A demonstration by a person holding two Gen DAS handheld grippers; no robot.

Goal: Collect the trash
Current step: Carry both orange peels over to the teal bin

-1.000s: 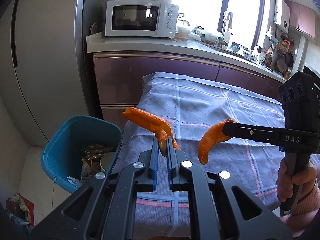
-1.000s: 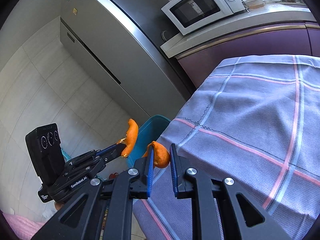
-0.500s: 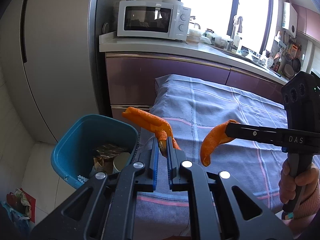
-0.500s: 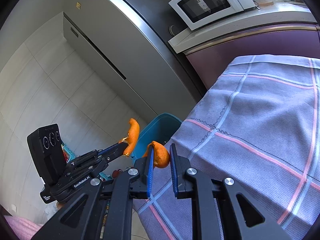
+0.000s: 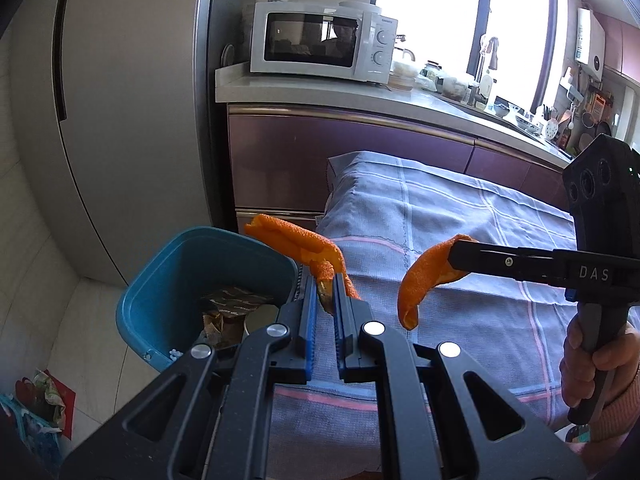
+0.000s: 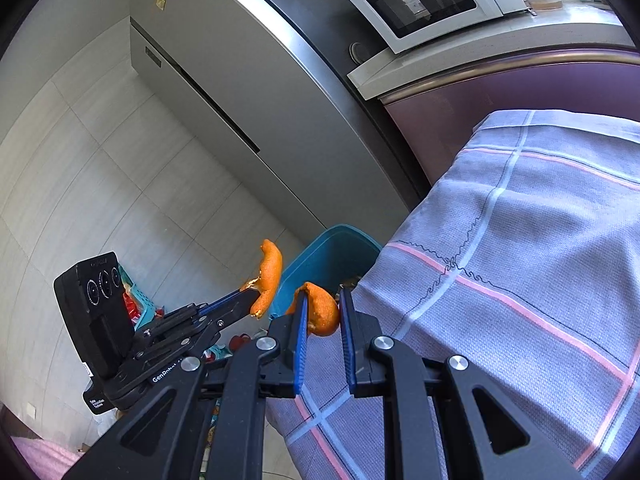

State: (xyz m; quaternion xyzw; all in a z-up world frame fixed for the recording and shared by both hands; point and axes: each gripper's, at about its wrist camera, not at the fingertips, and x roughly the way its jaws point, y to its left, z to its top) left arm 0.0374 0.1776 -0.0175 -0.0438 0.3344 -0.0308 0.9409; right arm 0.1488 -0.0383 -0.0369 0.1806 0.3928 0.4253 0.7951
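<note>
My left gripper (image 5: 326,285) is shut on a long strip of orange peel (image 5: 290,240), which sticks up and left over the rim of the blue bin (image 5: 132,308). The bin stands on the floor at the table's left end and holds wrappers and a lid. My right gripper (image 6: 323,314) is shut on a curved piece of orange peel (image 6: 320,308) above the table's corner, just short of the bin (image 6: 332,248). In the left wrist view, the right gripper (image 5: 452,259) reaches in from the right with its peel (image 5: 420,280) hanging down. The left gripper (image 6: 250,295) and its peel (image 6: 270,272) show in the right wrist view.
A lilac checked cloth (image 5: 460,220) covers the table. A tall steel fridge (image 5: 120,120) stands behind the bin, next to purple cabinets (image 5: 320,156) and a counter with a white microwave (image 5: 320,46). Colourful bags (image 5: 36,408) lie on the tiled floor. A hand (image 5: 592,360) holds the right gripper's handle.
Both grippers have shifted left toward the bin, which now sits closer to the middle of both views. Each peel stays gripped as before.
</note>
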